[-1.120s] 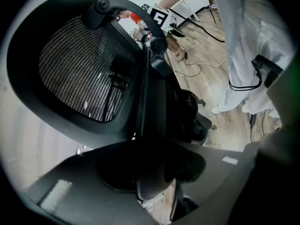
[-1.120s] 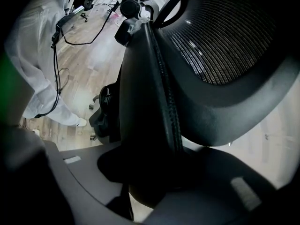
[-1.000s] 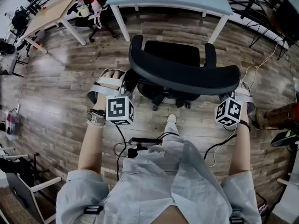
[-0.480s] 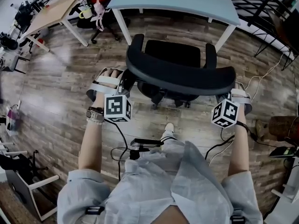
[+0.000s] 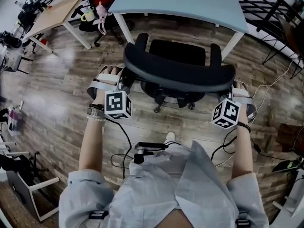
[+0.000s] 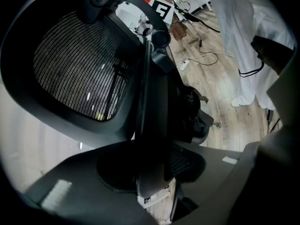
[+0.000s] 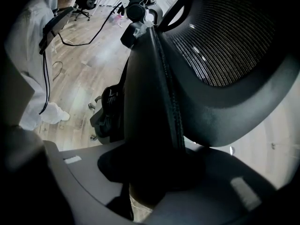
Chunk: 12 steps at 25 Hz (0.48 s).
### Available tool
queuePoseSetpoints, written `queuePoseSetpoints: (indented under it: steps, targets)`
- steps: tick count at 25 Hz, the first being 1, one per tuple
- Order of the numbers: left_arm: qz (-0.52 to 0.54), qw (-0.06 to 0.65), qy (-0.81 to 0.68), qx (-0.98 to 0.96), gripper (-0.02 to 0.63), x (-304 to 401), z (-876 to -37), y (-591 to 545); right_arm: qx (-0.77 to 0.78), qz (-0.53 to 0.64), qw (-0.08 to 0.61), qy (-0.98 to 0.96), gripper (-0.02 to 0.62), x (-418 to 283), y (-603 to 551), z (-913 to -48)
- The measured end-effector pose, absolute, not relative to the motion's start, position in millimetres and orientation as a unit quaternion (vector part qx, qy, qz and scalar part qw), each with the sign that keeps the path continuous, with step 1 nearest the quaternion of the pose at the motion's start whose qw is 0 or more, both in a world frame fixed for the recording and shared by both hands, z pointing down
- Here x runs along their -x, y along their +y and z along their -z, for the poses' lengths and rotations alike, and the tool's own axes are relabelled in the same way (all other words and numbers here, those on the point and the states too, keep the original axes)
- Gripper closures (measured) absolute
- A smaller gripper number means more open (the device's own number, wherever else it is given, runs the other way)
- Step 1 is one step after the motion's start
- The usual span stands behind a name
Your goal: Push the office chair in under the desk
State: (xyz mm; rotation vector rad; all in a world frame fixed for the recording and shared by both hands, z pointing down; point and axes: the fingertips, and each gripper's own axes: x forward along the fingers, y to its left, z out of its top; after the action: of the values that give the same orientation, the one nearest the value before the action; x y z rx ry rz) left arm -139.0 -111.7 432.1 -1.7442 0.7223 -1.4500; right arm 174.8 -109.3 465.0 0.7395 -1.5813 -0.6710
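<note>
The black office chair (image 5: 178, 72) stands on the wood floor with its seat facing the light blue desk (image 5: 190, 1), its front near the desk's edge. My left gripper (image 5: 124, 81) is shut on the left edge of the mesh backrest (image 6: 79, 64), whose frame runs between the jaws (image 6: 150, 172). On the backrest's right edge (image 7: 159, 102) my right gripper (image 5: 234, 88) is shut in the same way, with the frame pinched between the jaws (image 7: 157, 175). The chair's base and castors (image 5: 166, 101) show under the backrest.
A wooden table (image 5: 52, 11) and a second office chair (image 5: 97, 18) stand at the far left. Black metal racks (image 5: 270, 13) line the right side. Cables (image 5: 142, 148) hang by the person's front, and a white frame (image 5: 33, 194) sits at the lower left.
The chair and both grippers have moved forward toward the desk, and the seat's front now reaches closer to the desk's edge. Both grips are unchanged.
</note>
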Motion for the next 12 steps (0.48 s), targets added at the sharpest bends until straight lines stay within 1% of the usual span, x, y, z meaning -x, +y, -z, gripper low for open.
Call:
queuePoseSetpoints:
  steps: [12]
  targets:
    - [0.566, 0.366, 0.298, 0.676, 0.436, 122.8, -431.2, -158.1, -0.324, 0.295, 0.585, -0.682, 0.431, -191.2, -163.1, -462.0]
